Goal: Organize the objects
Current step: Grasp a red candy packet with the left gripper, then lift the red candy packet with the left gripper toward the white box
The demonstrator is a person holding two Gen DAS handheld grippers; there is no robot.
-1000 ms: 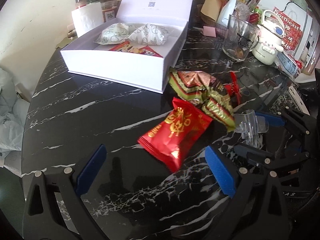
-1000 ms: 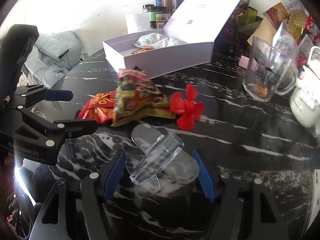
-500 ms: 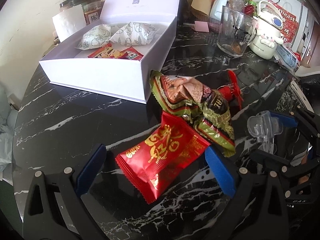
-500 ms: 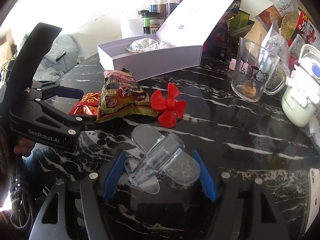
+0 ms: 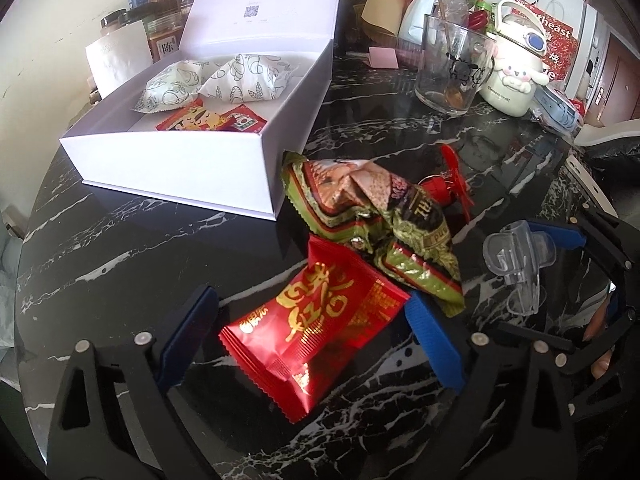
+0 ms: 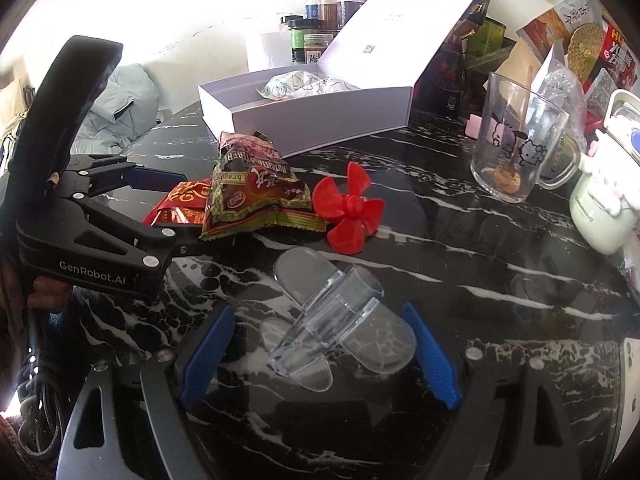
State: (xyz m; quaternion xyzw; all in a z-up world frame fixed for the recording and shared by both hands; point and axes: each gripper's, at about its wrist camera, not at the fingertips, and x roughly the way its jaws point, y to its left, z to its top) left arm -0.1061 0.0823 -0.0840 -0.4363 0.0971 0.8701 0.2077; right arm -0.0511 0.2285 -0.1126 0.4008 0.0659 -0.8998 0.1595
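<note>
The left tongs have just been closing but stand spread around the red snack packet lying flat on the black counter; whether a pad touches it I cannot tell. At one o'clock a green packet overlaps it, the open white box at eleven. The right tongs, just widened, bracket a clear plastic piece without pressing; a red propeller sits at twelve.
</note>
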